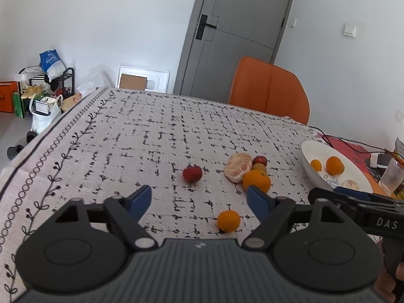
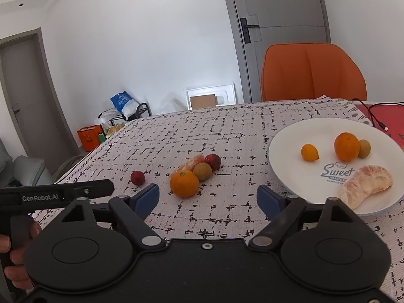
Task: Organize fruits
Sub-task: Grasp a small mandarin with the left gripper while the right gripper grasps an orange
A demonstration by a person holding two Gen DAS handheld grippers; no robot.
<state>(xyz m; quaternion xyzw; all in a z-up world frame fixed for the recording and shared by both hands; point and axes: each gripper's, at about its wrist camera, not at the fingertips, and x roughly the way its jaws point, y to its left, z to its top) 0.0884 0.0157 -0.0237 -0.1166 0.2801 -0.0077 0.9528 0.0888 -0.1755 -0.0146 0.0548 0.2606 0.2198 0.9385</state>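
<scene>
My left gripper is open and empty above the table; a small orange kumquat lies just below its fingertips. Ahead lie a red fruit, a peeled citrus piece, an orange and two small fruits behind it. My right gripper is open and empty, with the orange, a brown fruit, a dark red fruit and the lone red fruit ahead. The white plate at right holds a kumquat, an orange, a brown fruit and a peeled segment.
An orange chair stands behind the table's far edge. Black cables lie on a red mat beyond the plate. A clear glass stands at the right. The left table edge drops to a floor with bags and a rack.
</scene>
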